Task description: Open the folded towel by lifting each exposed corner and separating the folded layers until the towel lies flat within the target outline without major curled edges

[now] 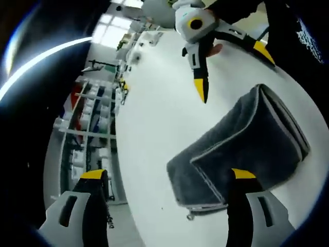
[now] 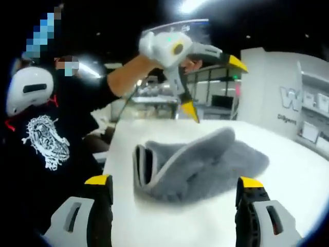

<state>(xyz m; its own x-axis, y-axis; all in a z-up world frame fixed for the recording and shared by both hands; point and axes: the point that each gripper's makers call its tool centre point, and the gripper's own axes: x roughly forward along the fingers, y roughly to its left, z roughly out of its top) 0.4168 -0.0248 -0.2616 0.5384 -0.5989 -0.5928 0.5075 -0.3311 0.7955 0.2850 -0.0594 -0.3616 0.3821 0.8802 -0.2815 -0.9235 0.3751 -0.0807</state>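
A grey folded towel [image 1: 252, 139] lies on the white table [image 1: 154, 128], its stacked layers and pale hem facing me. My left gripper [image 1: 167, 175] is open just short of it, with the right jaw's yellow tip in front of the towel's near fold and nothing held. The right gripper [image 1: 231, 69] hangs open above the table beyond the towel, held by a hand. In the right gripper view the towel [image 2: 195, 164] lies between the wide-open jaws of my right gripper [image 2: 174, 181]. The left gripper [image 2: 213, 86] hovers open above the towel's far side.
The table's edge [image 1: 123, 170] runs close to the towel on the left, with shelves of goods [image 1: 87, 118] beyond it. A person in a black printed shirt [image 2: 46, 139] stands at the table's left side. A white wall with lettering [image 2: 298, 103] rises at the right.
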